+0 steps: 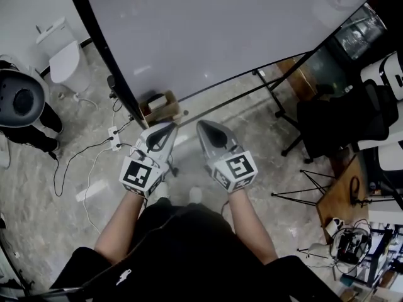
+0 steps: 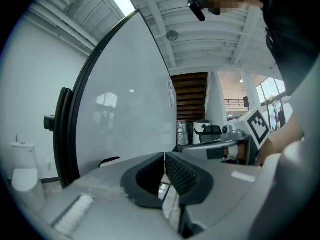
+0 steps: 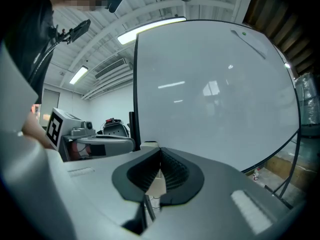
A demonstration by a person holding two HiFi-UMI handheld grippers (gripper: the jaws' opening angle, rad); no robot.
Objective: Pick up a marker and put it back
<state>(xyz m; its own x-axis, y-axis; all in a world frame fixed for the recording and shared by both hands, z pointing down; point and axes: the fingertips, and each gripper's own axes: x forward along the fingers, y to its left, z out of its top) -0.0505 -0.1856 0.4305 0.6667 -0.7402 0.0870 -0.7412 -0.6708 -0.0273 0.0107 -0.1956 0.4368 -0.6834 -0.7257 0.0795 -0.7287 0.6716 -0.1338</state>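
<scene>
No marker shows plainly in any view. A large whiteboard (image 1: 208, 30) stands in front of me, and a small cardboard box (image 1: 160, 107) with a pale item in it sits at its foot. My left gripper (image 1: 169, 126) points at that box from just short of it, its tips (image 2: 164, 155) together with nothing between them. My right gripper (image 1: 201, 126) is held beside it, level, with its jaws (image 3: 160, 150) also together and empty. The board (image 3: 210, 94) fills the right gripper view.
A white bin (image 1: 63, 58) and a dark round machine (image 1: 22, 99) stand at the left. A power strip with cables (image 1: 113, 137) lies on the floor. A black chair (image 1: 343, 118), a tripod (image 1: 308, 187) and a wooden desk (image 1: 343, 194) crowd the right.
</scene>
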